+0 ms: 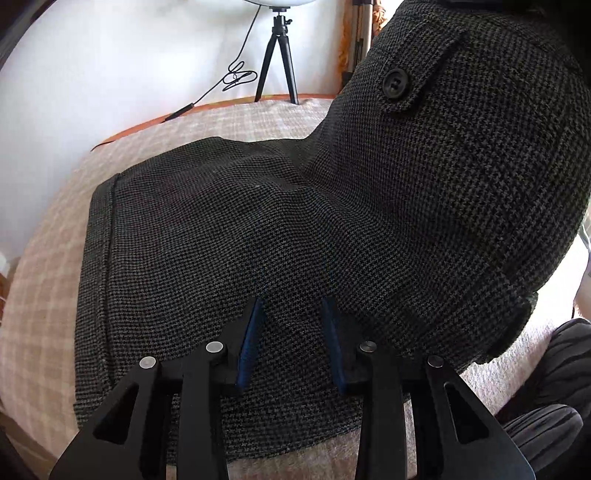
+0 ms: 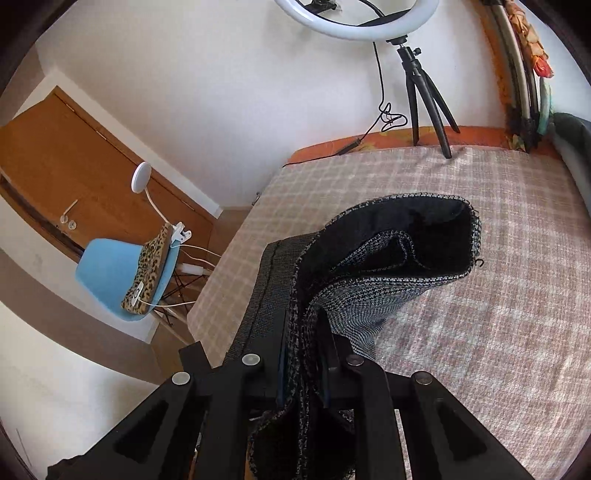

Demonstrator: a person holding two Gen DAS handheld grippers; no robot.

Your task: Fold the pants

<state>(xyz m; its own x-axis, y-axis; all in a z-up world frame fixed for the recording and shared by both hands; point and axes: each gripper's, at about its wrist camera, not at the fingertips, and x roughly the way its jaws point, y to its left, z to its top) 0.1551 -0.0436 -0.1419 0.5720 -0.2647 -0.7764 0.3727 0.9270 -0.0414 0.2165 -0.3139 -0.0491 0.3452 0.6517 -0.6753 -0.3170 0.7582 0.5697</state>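
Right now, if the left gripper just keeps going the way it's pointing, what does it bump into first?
Most likely the pants. The left gripper points down at the dark checked cloth lying on the plaid blanket, jaws apart with nothing between them. How near the cloth is, the view doesn't settle.

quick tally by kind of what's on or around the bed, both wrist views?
Pants: 1
Hand-held grippers: 2, left, right
Ring light on its tripod: 1
Blue chair: 1
Leopard-print item on the chair: 1
Checked bed cover: 1
Total: 7
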